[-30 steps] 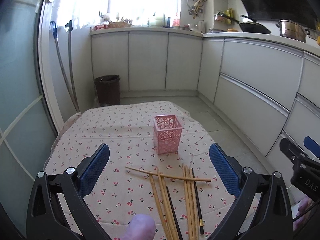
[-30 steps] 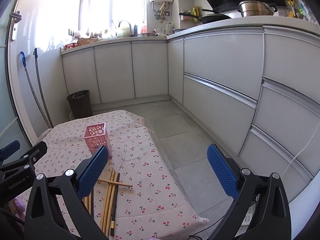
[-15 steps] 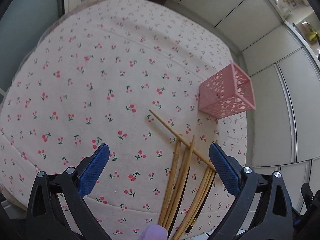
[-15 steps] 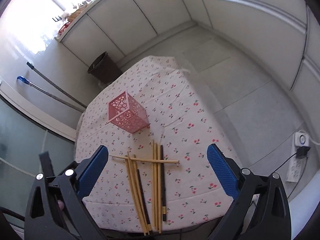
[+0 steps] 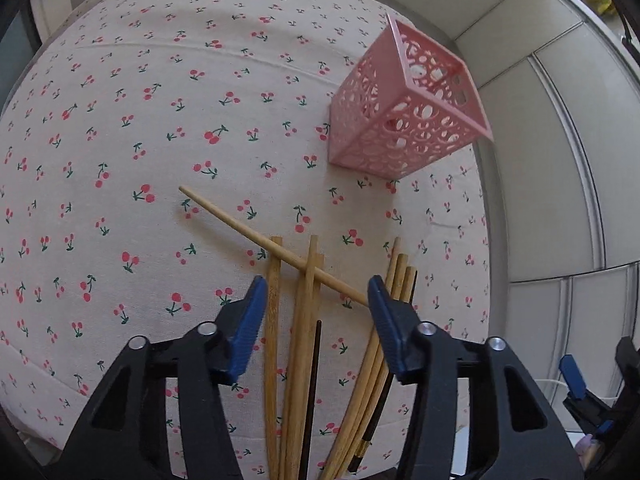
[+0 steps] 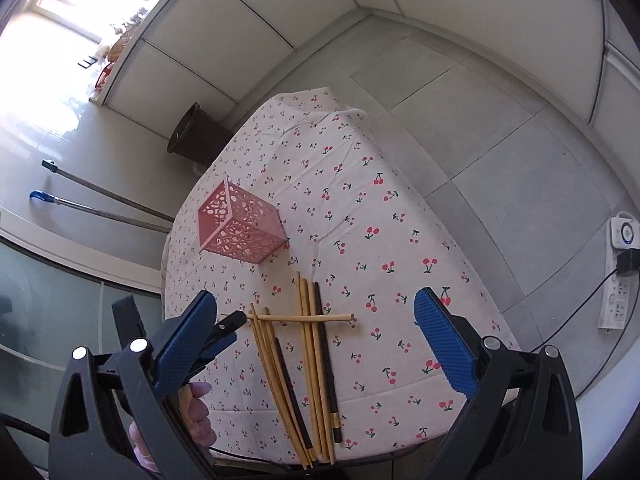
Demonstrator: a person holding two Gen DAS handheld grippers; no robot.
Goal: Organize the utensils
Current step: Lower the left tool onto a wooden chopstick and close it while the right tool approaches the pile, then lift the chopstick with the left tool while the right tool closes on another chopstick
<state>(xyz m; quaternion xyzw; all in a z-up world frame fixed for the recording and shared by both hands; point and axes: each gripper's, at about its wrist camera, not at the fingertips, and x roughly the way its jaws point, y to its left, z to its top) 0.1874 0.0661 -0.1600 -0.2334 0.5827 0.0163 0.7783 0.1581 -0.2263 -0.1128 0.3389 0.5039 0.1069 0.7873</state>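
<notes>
Several wooden and dark chopsticks (image 5: 308, 344) lie in two bunches near the table's front edge, with one wooden chopstick (image 5: 272, 244) lying crosswise on top of them. A pink perforated holder (image 5: 404, 112) stands upright behind them. My left gripper (image 5: 316, 312) hovers low over the bunches, its jaws partly closed but open and empty, straddling the crossed chopstick. My right gripper (image 6: 316, 336) is wide open and empty, higher above the chopsticks (image 6: 312, 364). The holder (image 6: 236, 224) and the left gripper's tip (image 6: 228, 328) show in the right wrist view.
The table wears a cherry-print cloth (image 5: 120, 120). White cabinets (image 6: 256, 12) and a grey tiled floor (image 6: 480, 140) surround it. A dark bin (image 6: 196, 136) stands behind the table. A power strip (image 6: 618, 300) lies on the floor at the right.
My left gripper has dropped closer to the chopsticks and its jaws have narrowed around them. My right gripper has tilted further down over the table and stays wide open.
</notes>
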